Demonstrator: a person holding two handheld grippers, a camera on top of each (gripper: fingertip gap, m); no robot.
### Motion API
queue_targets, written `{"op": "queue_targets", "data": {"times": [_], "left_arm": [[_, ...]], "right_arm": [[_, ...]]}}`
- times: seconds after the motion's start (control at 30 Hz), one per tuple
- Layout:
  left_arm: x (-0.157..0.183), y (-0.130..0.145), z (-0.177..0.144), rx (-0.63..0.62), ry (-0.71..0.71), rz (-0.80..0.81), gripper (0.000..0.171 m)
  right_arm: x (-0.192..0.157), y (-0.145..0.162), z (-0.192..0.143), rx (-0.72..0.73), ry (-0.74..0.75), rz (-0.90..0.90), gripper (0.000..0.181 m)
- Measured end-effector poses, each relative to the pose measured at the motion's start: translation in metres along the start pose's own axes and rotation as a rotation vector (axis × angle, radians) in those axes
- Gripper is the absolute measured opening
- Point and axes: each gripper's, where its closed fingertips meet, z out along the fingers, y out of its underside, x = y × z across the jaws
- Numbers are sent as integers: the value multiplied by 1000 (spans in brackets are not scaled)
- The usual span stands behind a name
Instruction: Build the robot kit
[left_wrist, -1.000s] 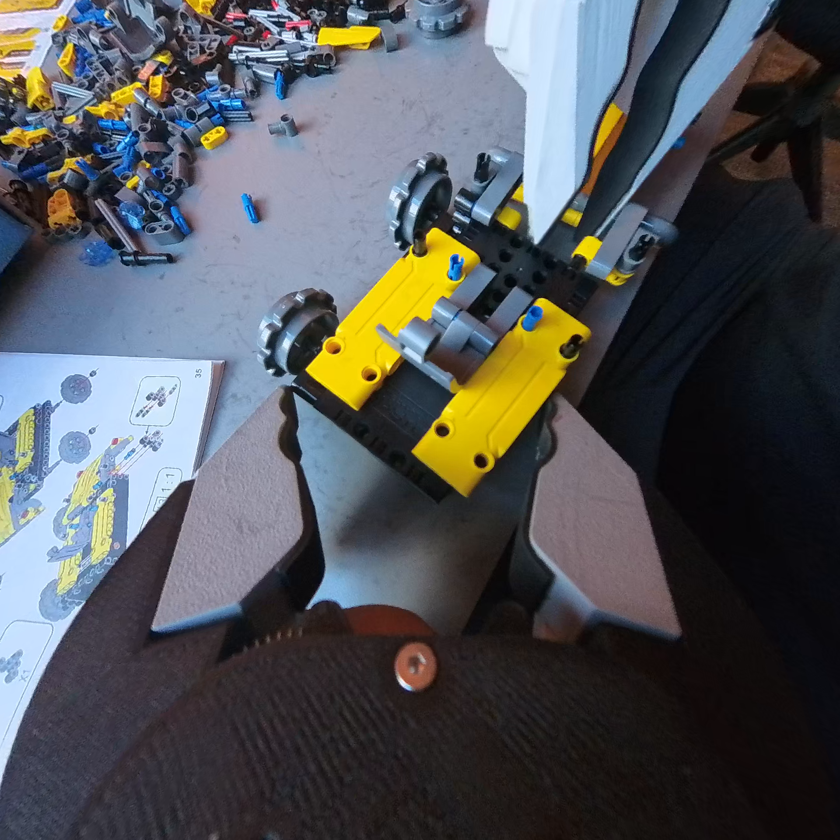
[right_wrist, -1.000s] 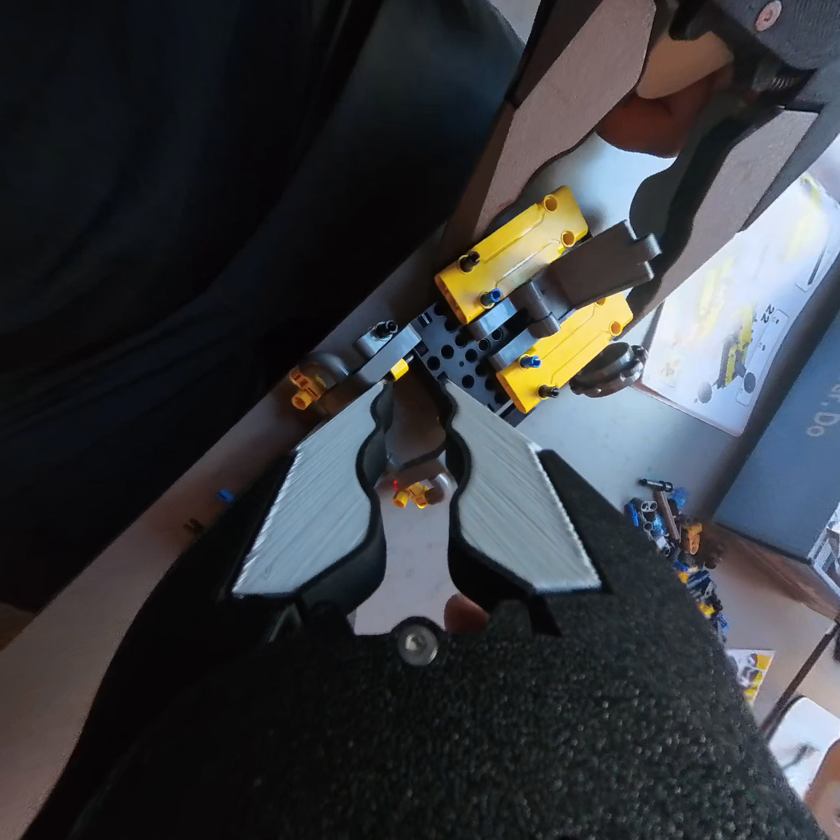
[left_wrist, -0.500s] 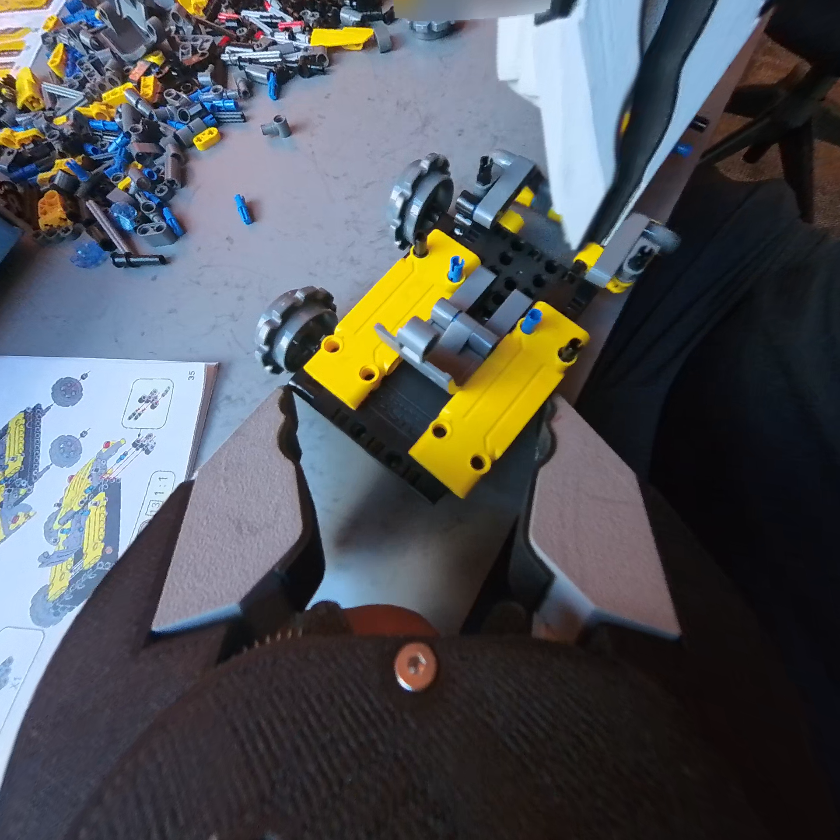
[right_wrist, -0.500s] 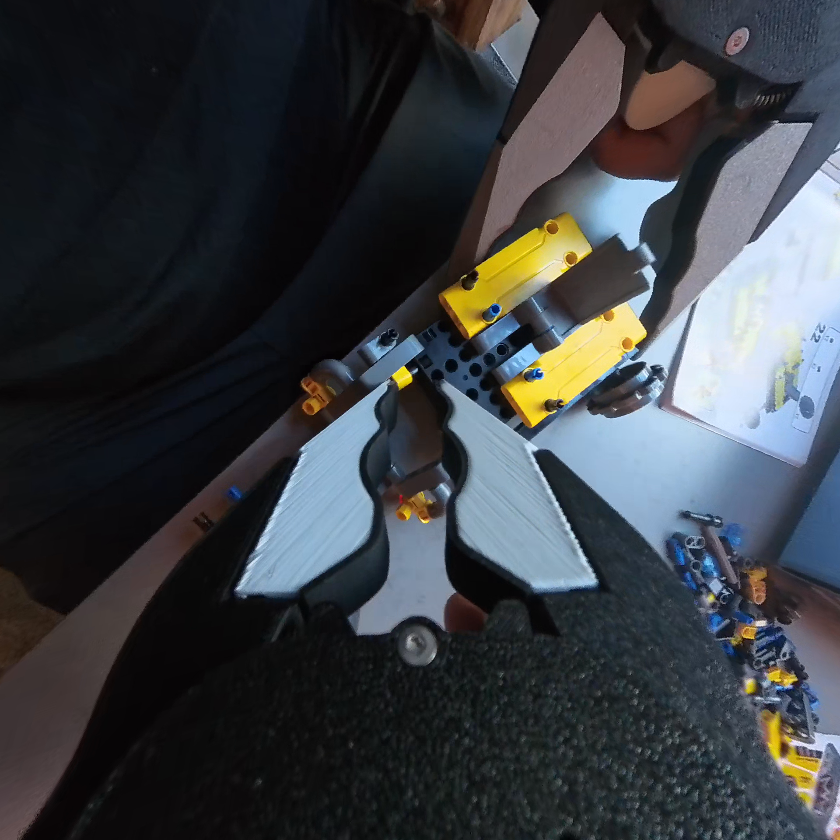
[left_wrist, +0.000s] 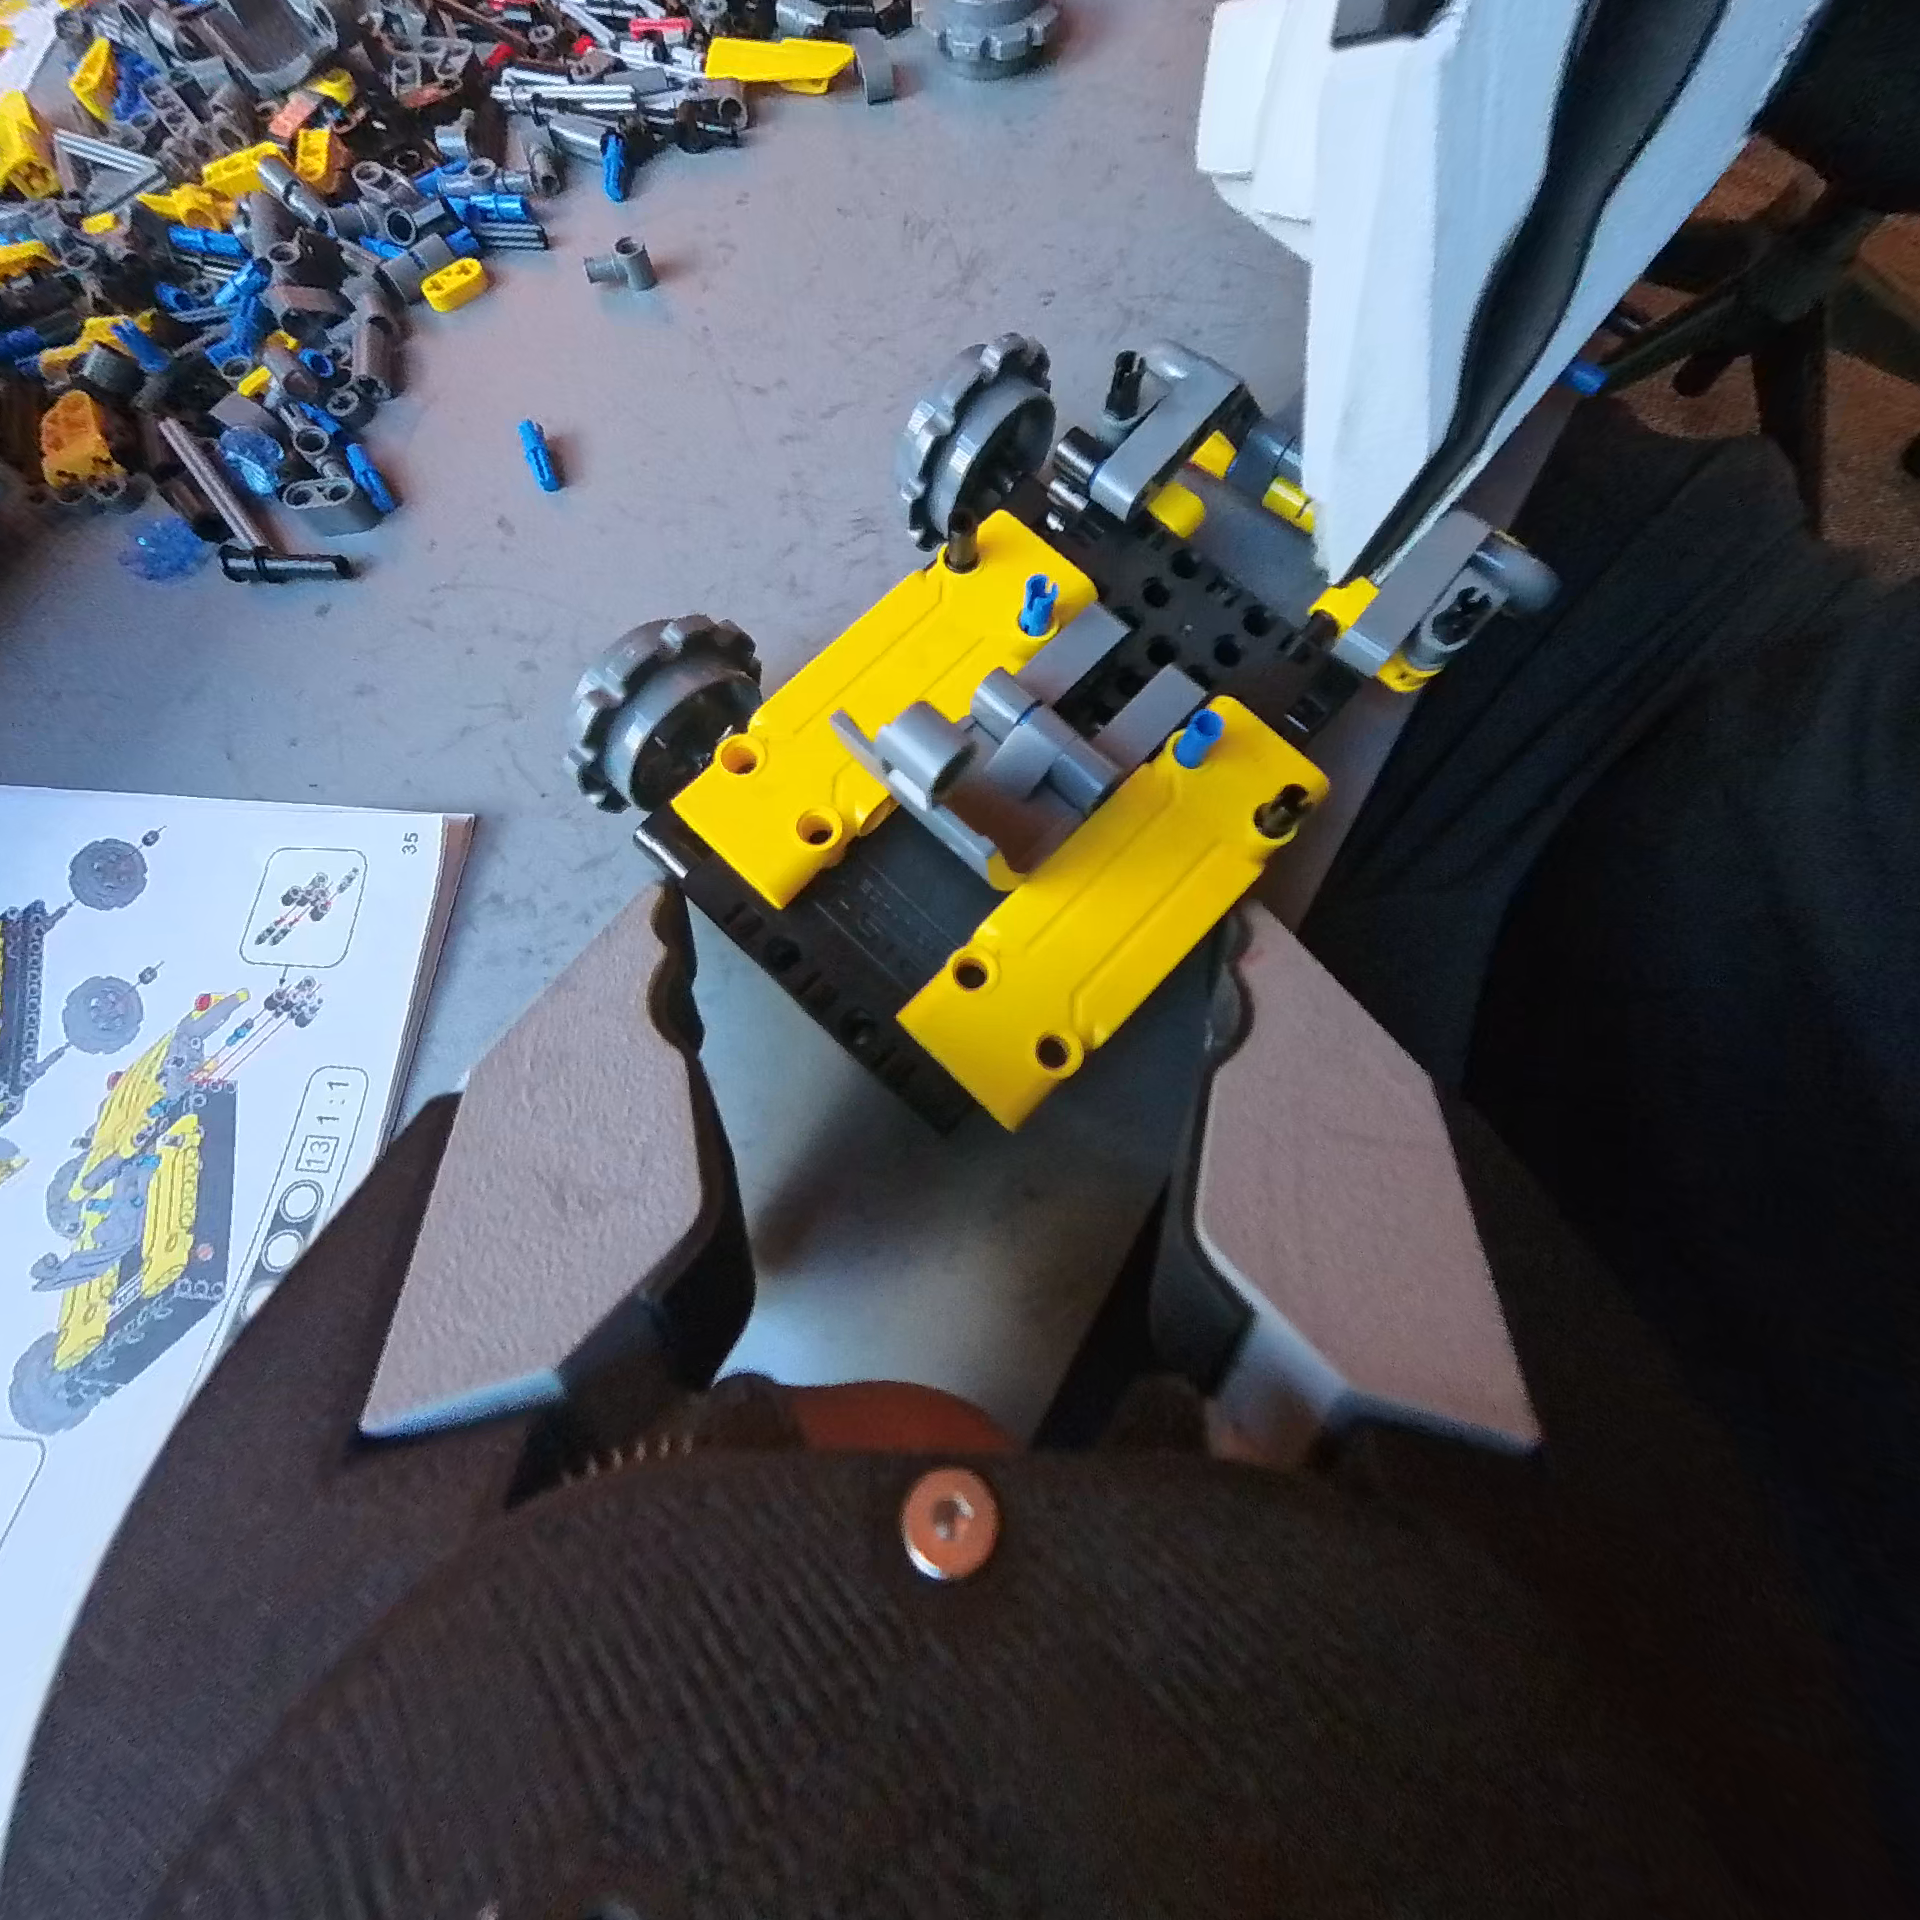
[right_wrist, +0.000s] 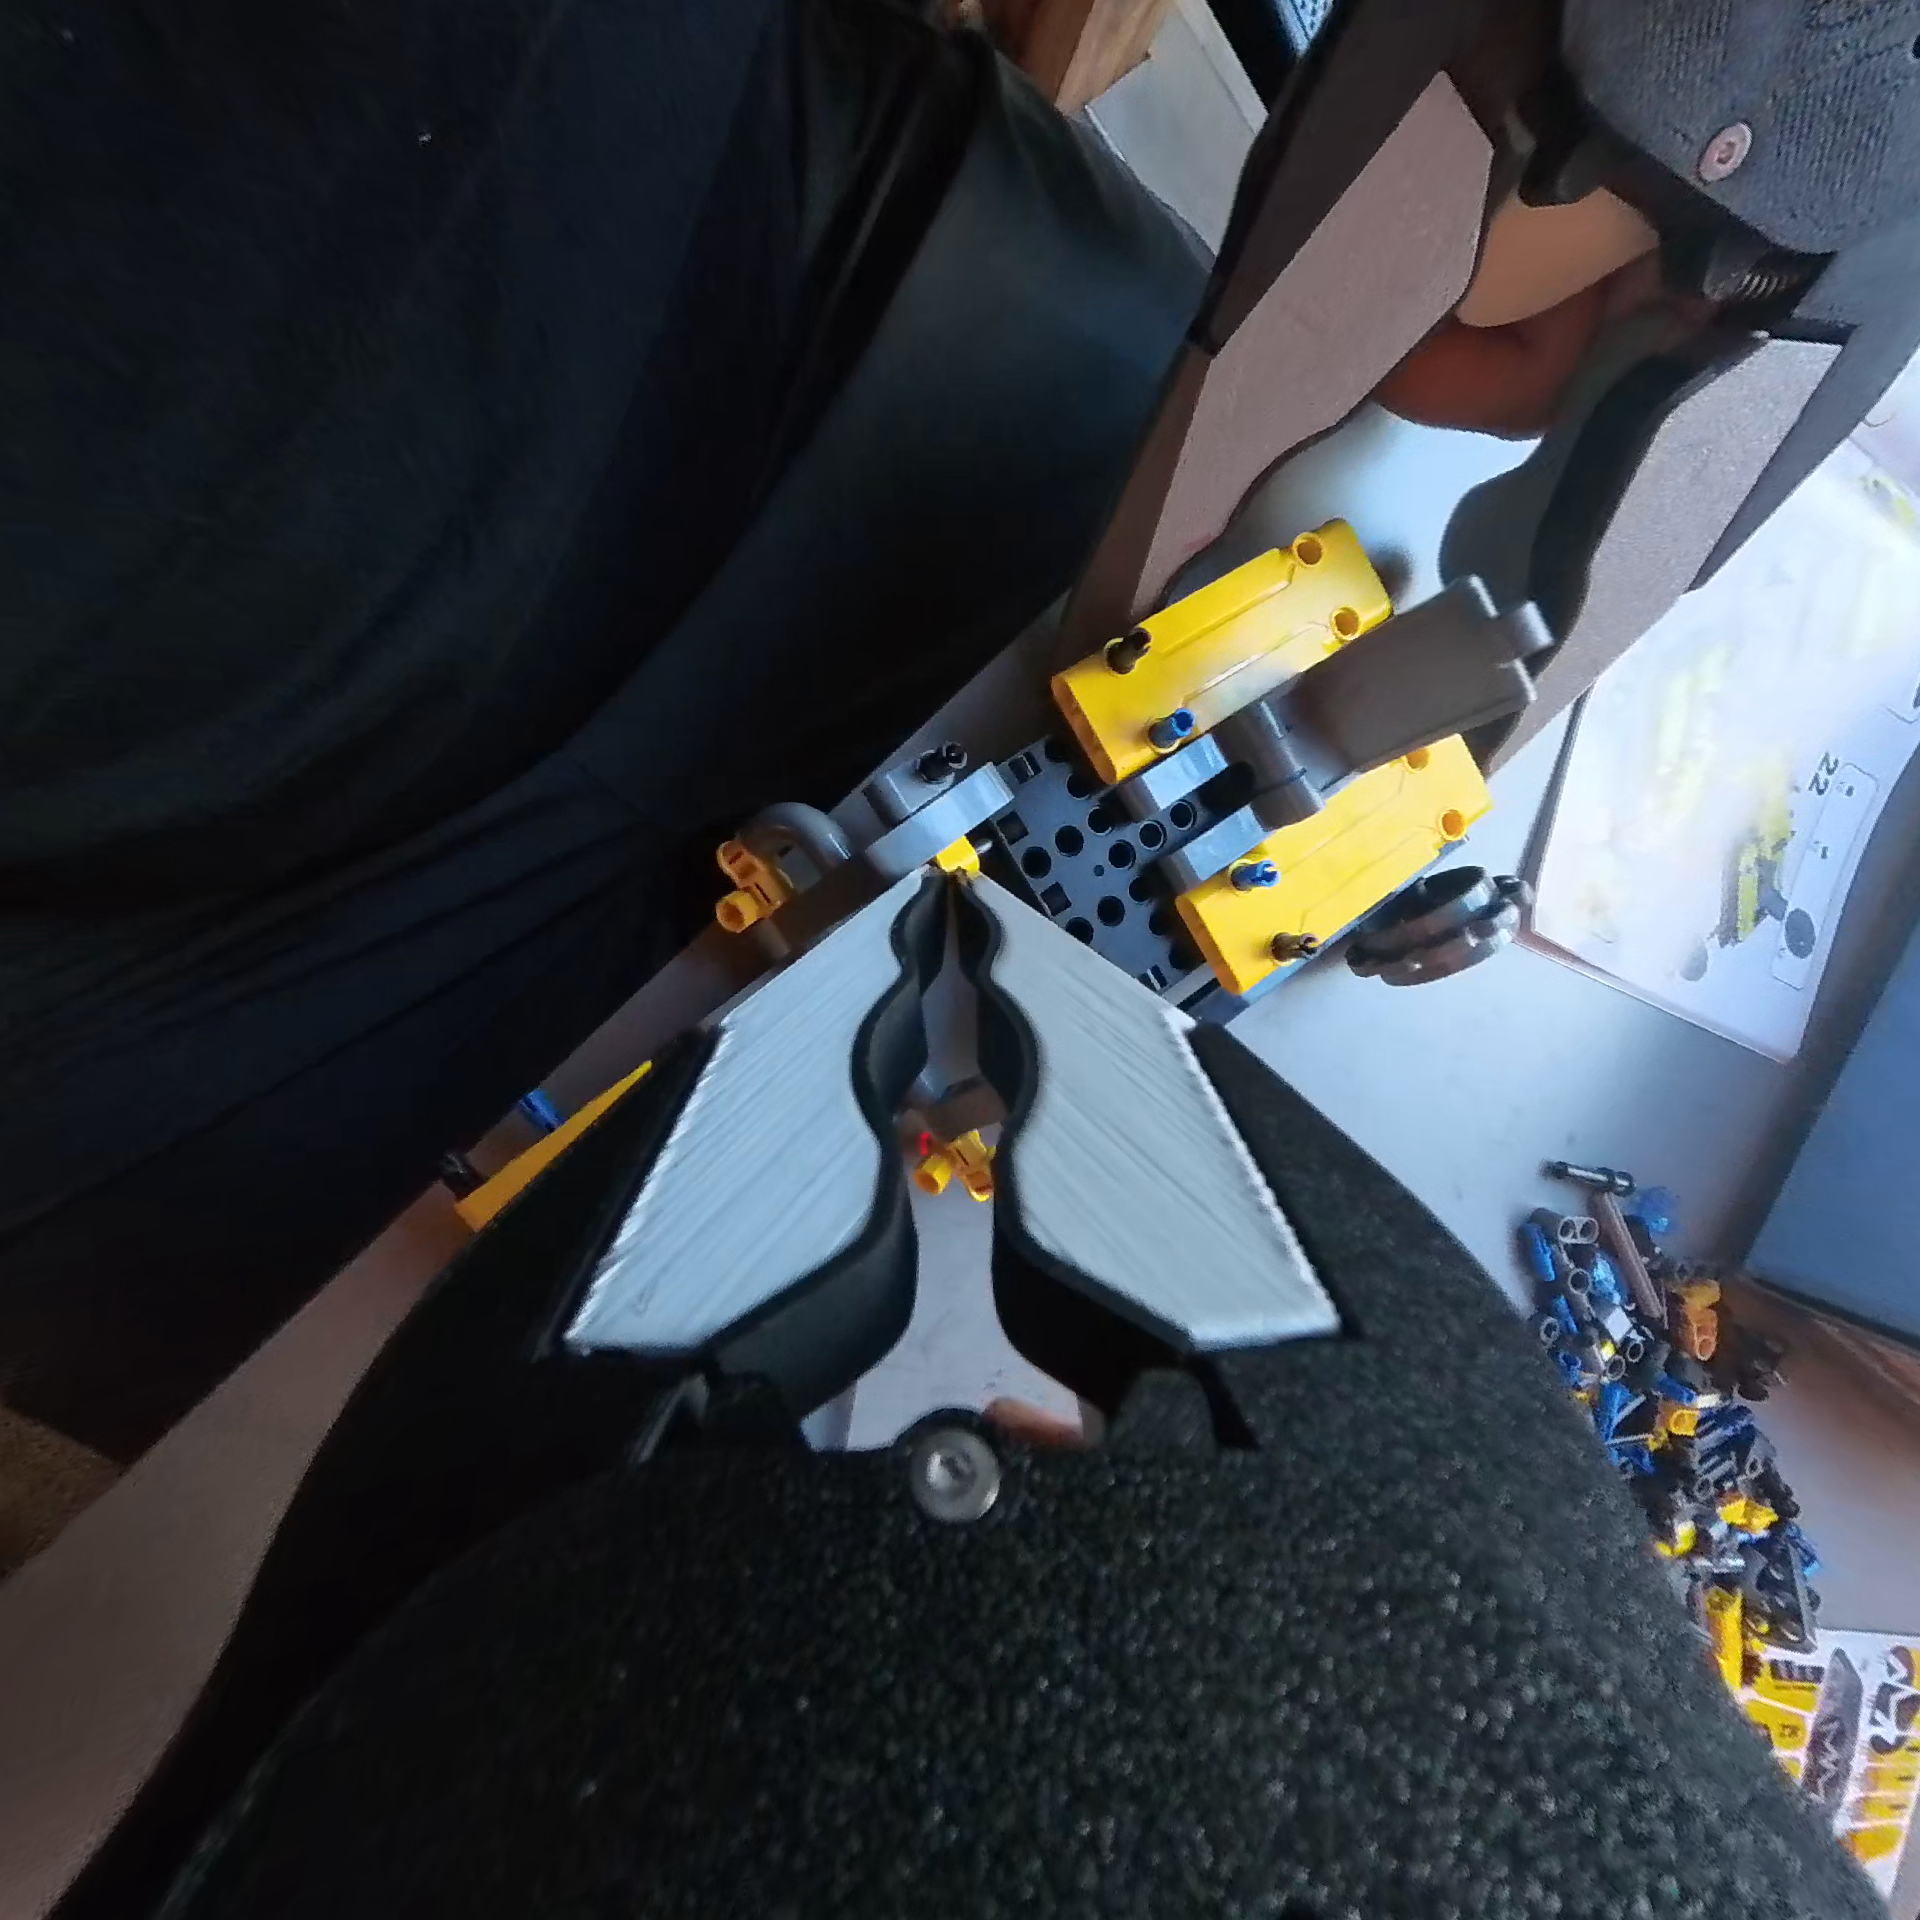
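Observation:
A partly built yellow, black and grey brick vehicle (left_wrist: 904, 665) rests on the grey table (left_wrist: 779, 312) near its right edge. My left gripper (left_wrist: 951, 914) is wide open. Its brown fingertips (left_wrist: 665, 935) flank the model's near black end, and I cannot tell whether they press on it. The same fingers (right_wrist: 1320, 343) show on either side of the model (right_wrist: 1340, 862) in the right wrist view. My right gripper (right_wrist: 951, 881) is shut. Its white fingertips meet right at a small yellow piece (right_wrist: 956, 857) at the model's far end. From the left wrist view it (left_wrist: 1351, 561) comes down onto that piece (left_wrist: 1345, 605).
A pile of loose parts (left_wrist: 208, 260) lies at the far left, with a stray blue pin (left_wrist: 540, 454) nearby. An open instruction booklet (left_wrist: 208, 1039) lies at the left. Two grey wheels (left_wrist: 977, 436) stick out on the model's left side. A person's dark clothing (left_wrist: 1662, 935) borders the table edge.
My right gripper's fingers closed from a narrow gap until the tips met at the small yellow piece. My left gripper narrowed only slightly. The model has stayed in place.

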Motion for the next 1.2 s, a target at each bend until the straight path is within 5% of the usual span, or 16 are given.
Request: {"op": "queue_targets", "data": {"times": [0.33,0.47,0.57,0.67,0.73,0.87,1.07,1.2], "left_arm": [[-2,-2,4,-5,-24,-19,102],[-4,-3,4,0,-39,-16,98],[-8,-4,1,24,-104,-21,93],[-10,-2,-2,60,-192,-100,81],[0,-3,-5,104,-185,-128,92],[1,-10,-44,235,-276,81,83],[-11,3,-57,138,-277,299,80],[-25,20,-44,4,-275,222,64]], "right_arm": [[2,2,1,6,48,-19,0],[4,6,-4,-19,-33,111,1],[23,18,-22,-57,130,160,6],[22,11,-43,15,204,433,17],[11,-5,-49,158,247,661,26],[-8,-10,-46,262,463,888,38],[4,-1,-14,120,546,929,58],[5,12,-4,-11,613,886,56]]}}
